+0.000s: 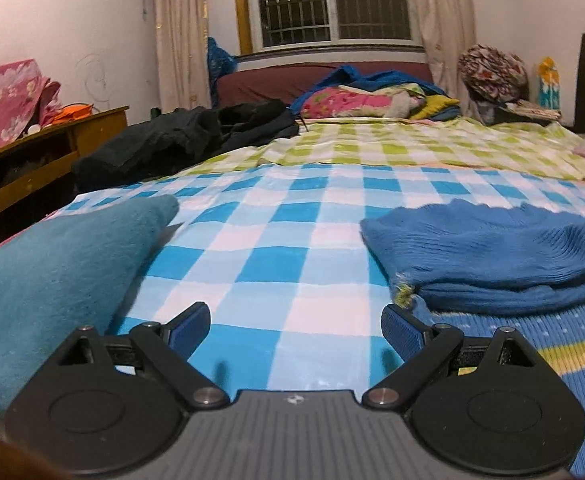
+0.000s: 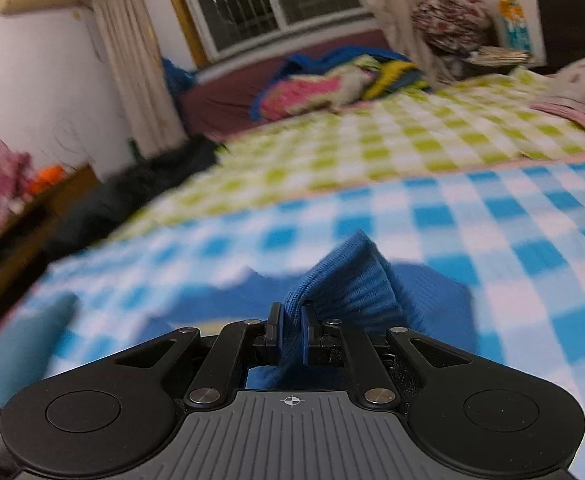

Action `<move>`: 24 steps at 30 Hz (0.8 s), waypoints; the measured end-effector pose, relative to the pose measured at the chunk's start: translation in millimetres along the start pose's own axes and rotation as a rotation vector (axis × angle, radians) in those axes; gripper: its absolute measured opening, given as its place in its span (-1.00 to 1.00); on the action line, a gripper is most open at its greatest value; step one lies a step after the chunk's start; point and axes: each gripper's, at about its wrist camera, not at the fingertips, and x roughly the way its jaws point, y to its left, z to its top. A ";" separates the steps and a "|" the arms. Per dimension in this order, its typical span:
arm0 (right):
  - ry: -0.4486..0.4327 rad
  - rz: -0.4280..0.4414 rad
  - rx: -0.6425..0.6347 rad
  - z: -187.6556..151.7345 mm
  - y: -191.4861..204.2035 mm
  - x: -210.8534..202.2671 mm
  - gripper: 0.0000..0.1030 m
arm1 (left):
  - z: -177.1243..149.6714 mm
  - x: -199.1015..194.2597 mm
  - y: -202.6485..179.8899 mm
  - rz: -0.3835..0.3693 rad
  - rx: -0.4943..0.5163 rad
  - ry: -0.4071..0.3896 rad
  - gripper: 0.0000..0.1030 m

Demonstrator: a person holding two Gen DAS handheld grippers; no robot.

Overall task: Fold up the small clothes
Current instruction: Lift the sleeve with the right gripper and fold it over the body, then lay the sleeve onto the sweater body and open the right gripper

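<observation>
A blue ribbed knit garment lies partly folded on the blue-and-white checked sheet, right of my left gripper. That gripper is open, low over the sheet, with nothing between its pads. A teal cloth lies beside its left finger. In the right wrist view my right gripper is shut on a raised fold of the blue knit garment, which fans out above the pads. That view is blurred by motion.
A green checked sheet covers the far half of the bed. Dark clothes lie at its left edge, beside a wooden cabinet. Bright bedding is piled below the window. A pink-edged cloth lies at the far right.
</observation>
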 end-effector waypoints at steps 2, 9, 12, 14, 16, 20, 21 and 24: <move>0.052 -0.006 0.028 -16.3 -11.1 6.6 -0.73 | -0.7 -1.5 -3.9 -0.003 0.013 -0.001 0.91; 0.061 0.014 0.219 -39.4 -52.8 7.7 -0.30 | -4.2 -1.4 -11.3 -0.011 0.040 0.006 0.91; 0.051 0.019 0.280 -42.0 -64.5 9.6 -0.29 | -5.9 -0.2 -14.4 -0.011 0.052 0.011 0.91; 0.041 0.022 0.332 -42.9 -71.0 11.7 -0.29 | -6.4 -0.7 -15.5 -0.011 0.057 0.008 0.91; 0.042 0.023 0.370 -42.0 -75.9 14.6 -0.30 | -6.6 -1.1 -16.2 -0.014 0.058 0.008 0.91; 0.046 0.031 0.363 -30.2 -67.8 18.4 -0.68 | -7.0 -1.3 -17.2 -0.013 0.062 0.005 0.91; 0.034 0.040 0.352 -25.1 -63.4 16.6 -0.72 | -7.0 -1.4 -17.1 -0.013 0.060 0.004 0.91; -0.055 0.084 0.307 -6.9 -49.2 1.3 -0.74 | -6.5 -1.7 -16.0 -0.021 0.041 0.007 0.91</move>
